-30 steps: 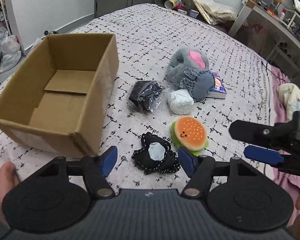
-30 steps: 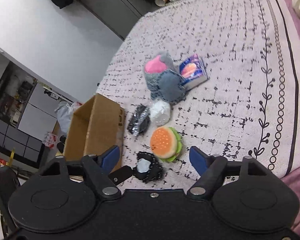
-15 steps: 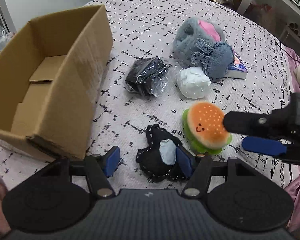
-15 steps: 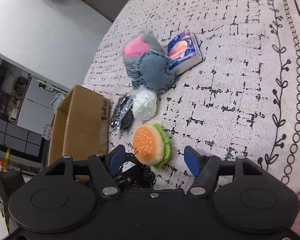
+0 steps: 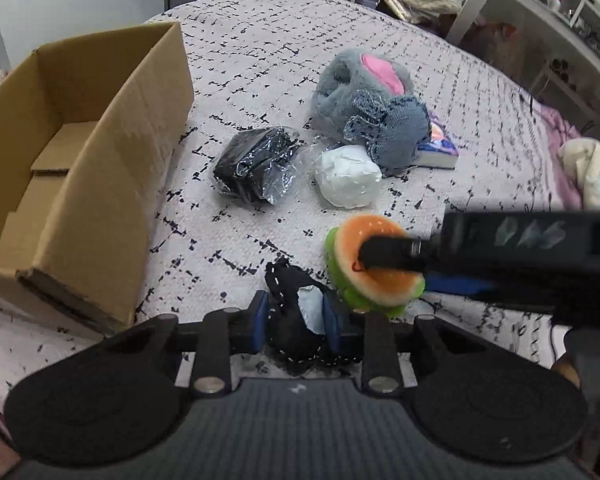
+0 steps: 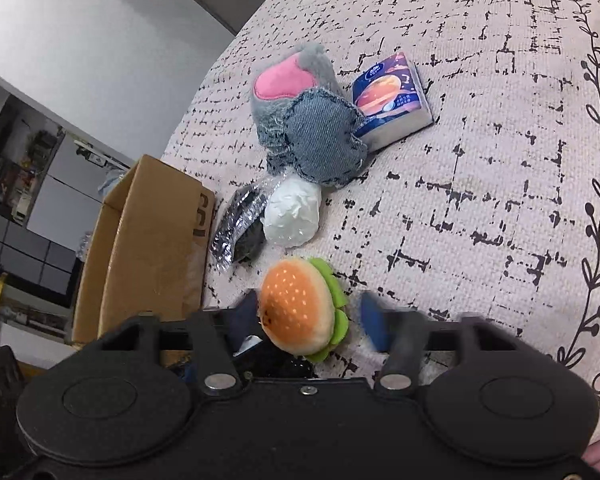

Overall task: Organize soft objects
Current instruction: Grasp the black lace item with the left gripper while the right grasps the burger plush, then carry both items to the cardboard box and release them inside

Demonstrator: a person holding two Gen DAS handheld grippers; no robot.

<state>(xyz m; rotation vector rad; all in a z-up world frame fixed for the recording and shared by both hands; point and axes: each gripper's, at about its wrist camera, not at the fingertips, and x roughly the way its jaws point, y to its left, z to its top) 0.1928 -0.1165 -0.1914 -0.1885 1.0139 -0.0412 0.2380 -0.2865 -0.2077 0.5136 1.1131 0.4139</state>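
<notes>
Right gripper [image 6: 310,316]: blue-padded fingers either side of a burger plush [image 6: 298,314] — not yet closed on it.
Behind the plush: white bundle [image 6: 292,216] touching a black item in clear wrap [image 6: 240,226].
Left: open cardboard box [image 6: 148,248].
Far: grey-pink plush [image 6: 304,120], tissue pack [image 6: 392,100].

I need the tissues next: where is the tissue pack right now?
In the right wrist view the tissue pack lies on the bedspread, upper centre, touching the right side of the grey plush.

Bare bedspread [image 5: 236,240] separates me from the open cardboard box [image 5: 100,200]; the wrapped black bundle [image 5: 256,164] and white bundle [image 5: 348,180] crowd ahead.
</notes>
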